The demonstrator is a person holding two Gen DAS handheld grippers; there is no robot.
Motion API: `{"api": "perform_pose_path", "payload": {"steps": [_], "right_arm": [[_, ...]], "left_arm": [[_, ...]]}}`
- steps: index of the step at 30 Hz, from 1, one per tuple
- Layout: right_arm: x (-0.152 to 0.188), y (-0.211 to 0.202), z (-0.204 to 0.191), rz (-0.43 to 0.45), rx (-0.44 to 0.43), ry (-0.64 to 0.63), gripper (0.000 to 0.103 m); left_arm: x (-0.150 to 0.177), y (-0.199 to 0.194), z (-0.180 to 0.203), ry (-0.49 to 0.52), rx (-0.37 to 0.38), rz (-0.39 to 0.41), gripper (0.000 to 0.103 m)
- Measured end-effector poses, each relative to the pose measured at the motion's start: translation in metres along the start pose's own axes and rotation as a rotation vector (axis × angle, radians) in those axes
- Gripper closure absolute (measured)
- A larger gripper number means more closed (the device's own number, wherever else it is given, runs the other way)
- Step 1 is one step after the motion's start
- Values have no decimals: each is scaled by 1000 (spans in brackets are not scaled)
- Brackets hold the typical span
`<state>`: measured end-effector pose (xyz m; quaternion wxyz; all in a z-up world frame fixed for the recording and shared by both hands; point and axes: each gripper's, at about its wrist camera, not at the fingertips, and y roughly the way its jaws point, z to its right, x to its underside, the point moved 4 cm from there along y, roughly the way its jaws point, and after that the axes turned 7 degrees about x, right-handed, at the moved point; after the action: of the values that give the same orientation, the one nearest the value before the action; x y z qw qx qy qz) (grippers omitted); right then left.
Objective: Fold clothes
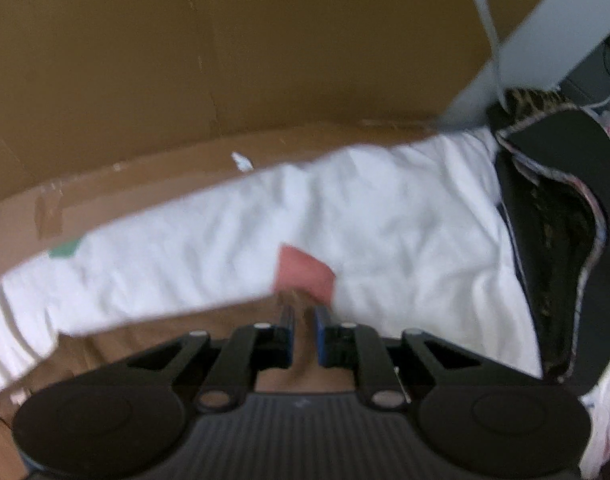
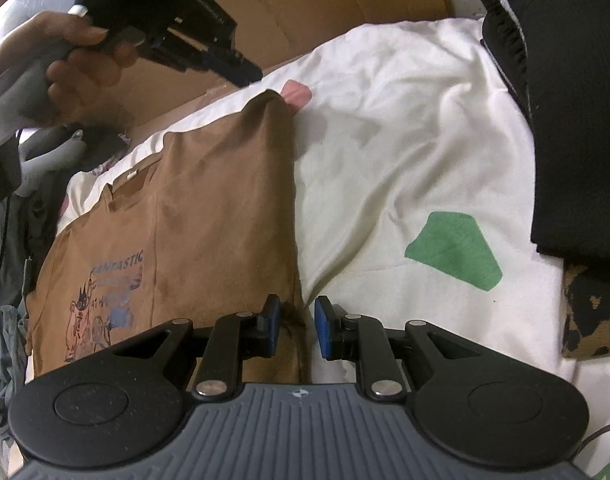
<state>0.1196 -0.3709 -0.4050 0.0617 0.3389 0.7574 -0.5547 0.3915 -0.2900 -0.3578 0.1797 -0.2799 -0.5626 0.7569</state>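
Cardboard [image 1: 185, 60] is standing behind a white sheet [image 2: 405, 120] where the brown T-shirt [image 2: 185, 208] is lying; black fabric [image 2: 565, 100] is crowding its right edge. Both the left claw [image 1: 303, 312] and right claw [image 2: 297, 320] are pinching brown shirt folds.

The left gripper [image 1: 303, 312] fills the bottom of the blurred left wrist view, its blue-padded fingers [image 1: 287, 322] close together with brown cloth [image 1: 301, 348] between them. Beyond lies a white sheet [image 1: 385, 216] bearing a pink patch [image 1: 303, 272] just past the fingertips and a green patch [image 1: 65, 249] at the left edge. Cardboard [image 1: 225, 60] stands behind the sheet. At the right, a black garment [image 1: 565, 240] with a patterned lining lies on the sheet's edge.
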Motion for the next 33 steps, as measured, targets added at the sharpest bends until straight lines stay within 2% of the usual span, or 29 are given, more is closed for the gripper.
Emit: {"api": "perform_pose_path", "payload": {"steps": [10, 15, 18, 24, 29, 33], "right_arm": [[-7, 4, -10, 19, -30, -9, 79], [-5, 12, -10, 3, -35, -24, 79], [0, 19, -5, -18, -38, -11, 79], [-7, 7, 2, -8, -71, 20, 79], [-25, -2, 0, 42, -87, -2, 80], [-35, 4, -8, 47, -105, -21, 80]], "left_arm": [[16, 33, -2, -57, -44, -26, 92], [11, 46, -15, -104, -52, -2, 92], [6, 45, -18, -96, -67, 22, 92], [6, 17, -24, -108, -53, 59, 90], [24, -8, -29, -144, -15, 82, 89], [41, -11, -28, -174, 21, 94, 89]]}}
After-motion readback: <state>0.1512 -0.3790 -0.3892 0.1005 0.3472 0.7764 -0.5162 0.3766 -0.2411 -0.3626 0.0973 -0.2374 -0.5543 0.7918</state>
